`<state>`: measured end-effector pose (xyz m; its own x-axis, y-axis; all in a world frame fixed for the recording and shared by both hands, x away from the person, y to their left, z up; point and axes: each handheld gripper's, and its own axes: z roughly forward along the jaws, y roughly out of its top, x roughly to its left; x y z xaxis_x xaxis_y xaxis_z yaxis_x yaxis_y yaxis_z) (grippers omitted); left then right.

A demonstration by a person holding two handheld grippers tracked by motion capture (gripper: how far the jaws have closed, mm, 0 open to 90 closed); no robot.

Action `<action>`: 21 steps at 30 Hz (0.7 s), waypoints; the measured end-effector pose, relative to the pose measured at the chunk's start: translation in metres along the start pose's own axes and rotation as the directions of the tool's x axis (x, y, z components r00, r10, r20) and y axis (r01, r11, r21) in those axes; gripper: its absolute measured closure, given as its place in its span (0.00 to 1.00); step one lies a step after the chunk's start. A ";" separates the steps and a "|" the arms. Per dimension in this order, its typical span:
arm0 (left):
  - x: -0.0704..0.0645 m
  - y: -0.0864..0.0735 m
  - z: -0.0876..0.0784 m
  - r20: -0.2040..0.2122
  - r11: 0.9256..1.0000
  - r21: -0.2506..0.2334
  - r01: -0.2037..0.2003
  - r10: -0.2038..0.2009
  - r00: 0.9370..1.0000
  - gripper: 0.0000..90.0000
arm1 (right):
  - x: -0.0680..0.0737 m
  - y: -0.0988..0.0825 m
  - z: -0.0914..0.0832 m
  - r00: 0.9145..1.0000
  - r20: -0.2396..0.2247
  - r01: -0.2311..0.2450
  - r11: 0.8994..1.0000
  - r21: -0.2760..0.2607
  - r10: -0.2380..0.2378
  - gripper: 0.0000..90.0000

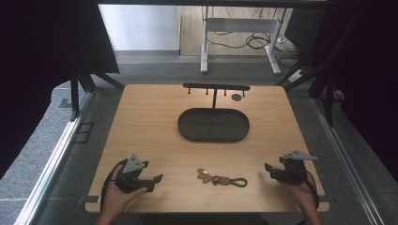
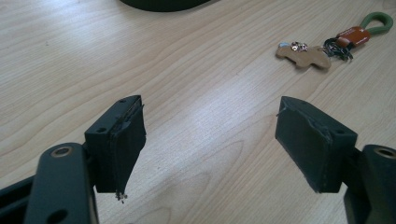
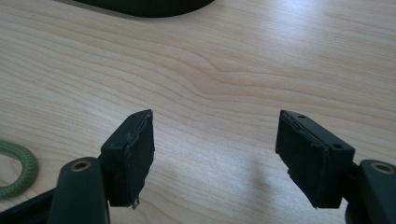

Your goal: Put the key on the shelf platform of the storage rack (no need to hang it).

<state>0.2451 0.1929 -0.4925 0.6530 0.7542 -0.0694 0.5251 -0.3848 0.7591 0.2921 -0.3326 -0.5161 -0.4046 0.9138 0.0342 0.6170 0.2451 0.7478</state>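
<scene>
Spanning view, pale wood table [image 1: 150,122]; grey floor [image 1: 155,70].

Our right tongs [image 3: 215,156] stand wide apart with nothing between them, over the wooden tabletop [image 3: 243,60]. A green cord loop [image 3: 16,168] lies at left; a dark tray's edge [image 3: 144,5] shows ahead.
</scene>
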 end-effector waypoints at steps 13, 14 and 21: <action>0.003 -0.001 -0.005 -0.011 1.000 -0.006 0.008 -0.008 1.000 0.27 | -0.010 0.001 -0.008 1.000 -0.029 -0.002 1.000 0.015 0.002 0.33; 0.004 -0.001 -0.006 -0.014 1.000 -0.005 0.011 -0.011 1.000 0.27 | -0.010 0.001 -0.008 1.000 -0.029 -0.002 1.000 0.015 0.002 0.33; 0.008 -0.001 -0.012 -0.015 0.999 -0.017 0.030 -0.030 0.999 0.27 | -0.004 0.014 -0.008 0.991 -0.081 0.108 0.993 0.037 -0.104 0.34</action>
<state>0.2434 0.2052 -0.4861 0.6289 0.7730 -0.0826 0.5347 -0.3530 0.7678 0.2971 -0.3358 -0.5000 -0.5200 0.8541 0.0095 0.5947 0.3540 0.7219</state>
